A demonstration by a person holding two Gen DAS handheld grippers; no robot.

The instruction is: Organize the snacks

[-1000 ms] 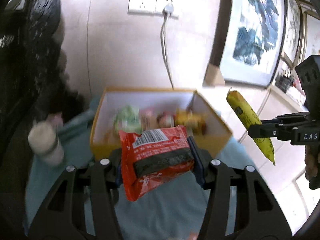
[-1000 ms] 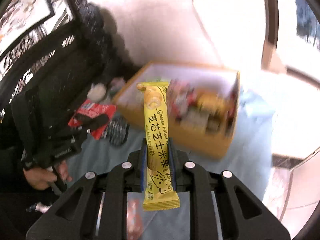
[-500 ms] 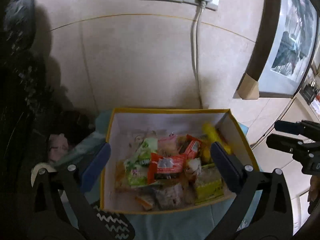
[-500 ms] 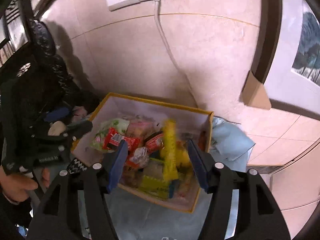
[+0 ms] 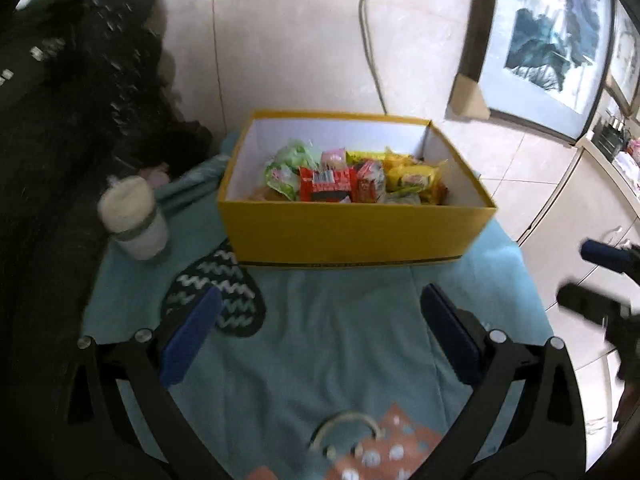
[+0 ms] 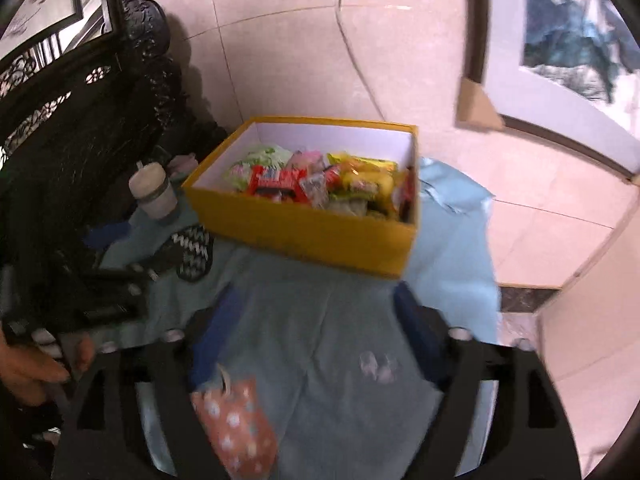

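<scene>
Both grippers are empty, fingers spread wide: the left gripper (image 5: 320,332) stands fully open, and the right gripper (image 6: 316,320) has just been opening, nothing between its fingers. The snacks (image 5: 352,178) lie heaped in the yellow box (image 5: 352,232) at the far edge of the cloth-covered counter (image 5: 340,340); red, green and yellow wrappers are mixed, some resting on others. One orange dotted packet (image 6: 236,424) lies at the near edge, just under the right fingers. Risk, as I judge it: a hurried grab could crumple it or drag the loose cloth, shifting the box or tipping the cup (image 5: 134,222) beside it.
</scene>
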